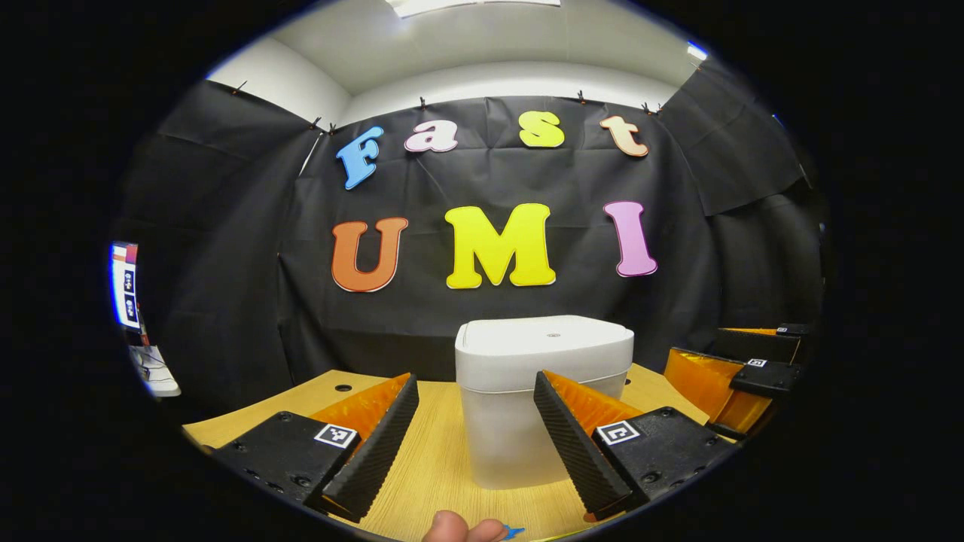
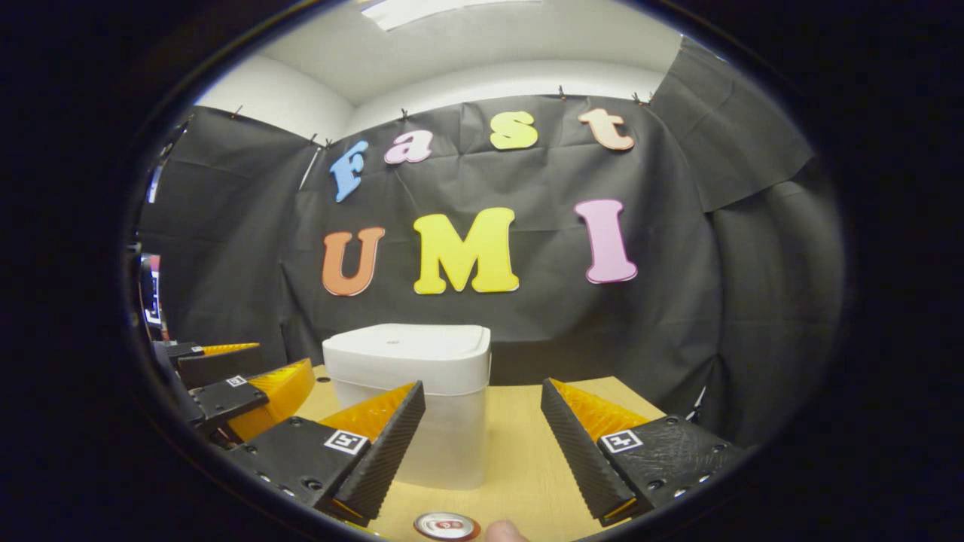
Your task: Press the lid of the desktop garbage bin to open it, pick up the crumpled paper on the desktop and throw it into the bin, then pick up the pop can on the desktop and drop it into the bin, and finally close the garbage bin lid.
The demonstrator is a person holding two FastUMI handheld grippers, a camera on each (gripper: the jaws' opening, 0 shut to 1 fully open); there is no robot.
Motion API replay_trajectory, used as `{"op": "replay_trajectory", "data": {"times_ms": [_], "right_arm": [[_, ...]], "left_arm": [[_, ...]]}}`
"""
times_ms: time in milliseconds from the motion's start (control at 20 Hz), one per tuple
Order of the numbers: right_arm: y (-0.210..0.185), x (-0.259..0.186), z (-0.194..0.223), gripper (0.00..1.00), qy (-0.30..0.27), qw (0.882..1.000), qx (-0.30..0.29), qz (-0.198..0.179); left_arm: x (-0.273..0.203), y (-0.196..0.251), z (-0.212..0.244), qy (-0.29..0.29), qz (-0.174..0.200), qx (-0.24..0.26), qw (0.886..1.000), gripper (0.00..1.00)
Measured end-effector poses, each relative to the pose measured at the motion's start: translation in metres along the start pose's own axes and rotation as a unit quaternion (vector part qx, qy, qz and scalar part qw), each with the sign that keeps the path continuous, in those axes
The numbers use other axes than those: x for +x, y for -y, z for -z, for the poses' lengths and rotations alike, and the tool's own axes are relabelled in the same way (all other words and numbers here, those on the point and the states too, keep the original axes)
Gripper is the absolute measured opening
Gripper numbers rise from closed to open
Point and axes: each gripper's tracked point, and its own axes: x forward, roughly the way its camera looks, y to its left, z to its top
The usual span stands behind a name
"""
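Bin [image 1: 544, 391] of smooth white plastic, squarish with rounded corners and a frosted lower body, stands on the pale wood-grain desktop [image 1: 437, 459] with its flat lid down. In the left gripper view, the left gripper [image 1: 476, 444] holds its ribbed, wedge-shaped fingers wide apart with nothing between them, the bin ahead in the gap; the right gripper [image 1: 742, 376] shows at the right edge. In the right gripper view, the right gripper [image 2: 482, 452] is likewise spread wide and empty, the bin ahead left. The pop can [image 2: 446, 526], its round metal top showing, sits at the bottom edge.

Pale wooden table [image 1: 444, 459]; black cloth wall [image 1: 482, 316]; white ceiling [image 1: 482, 45]
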Motion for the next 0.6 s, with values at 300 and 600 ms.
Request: {"op": "replay_trajectory", "data": {"times_ms": [300,600], "right_arm": [[-0.001,0.010,-0.009,0.96,-0.015,1.000,0.003,-0.016],[-0.026,0.036,-0.042,0.72,-0.019,0.998,0.002,-0.056]], "left_arm": [[0.000,-0.006,0.010,-0.007,-0.002,0.002,1.000,0.99],[-0.002,-0.011,0.016,-0.009,-0.002,0.005,1.000,0.99]]}}
